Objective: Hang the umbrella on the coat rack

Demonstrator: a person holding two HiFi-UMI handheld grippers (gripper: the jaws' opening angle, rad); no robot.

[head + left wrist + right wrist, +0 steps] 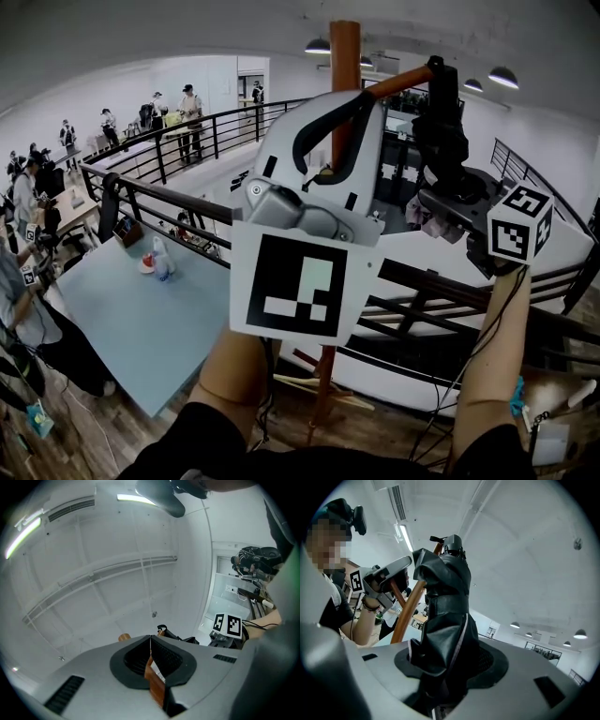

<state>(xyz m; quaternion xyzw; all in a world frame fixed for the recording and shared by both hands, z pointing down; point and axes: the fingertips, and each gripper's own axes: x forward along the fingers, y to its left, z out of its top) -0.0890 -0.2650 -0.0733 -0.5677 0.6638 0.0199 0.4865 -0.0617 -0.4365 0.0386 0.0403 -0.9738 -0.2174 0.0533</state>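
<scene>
- left gripper [349,117], centre of the head view, is clamped on a wooden peg [398,82] of the coat rack [345,52].
- right gripper [450,656] pinches the folded black umbrella [445,597], upper right beside the peg's tip.
- umbrella seems light, with soft, slippery fabric over stiff ribs; a firm hold mid-bundle suits it.

I am holding the black umbrella [445,611], folded and strapped, upright by its bunched canopy in my right gripper [446,681]. Its top is sitting at the tip of an upward-slanting peg [398,82]. The wooden coat rack [344,56] is standing upright beside it, with my left gripper [152,667] clamping a wooden part of it.
</scene>
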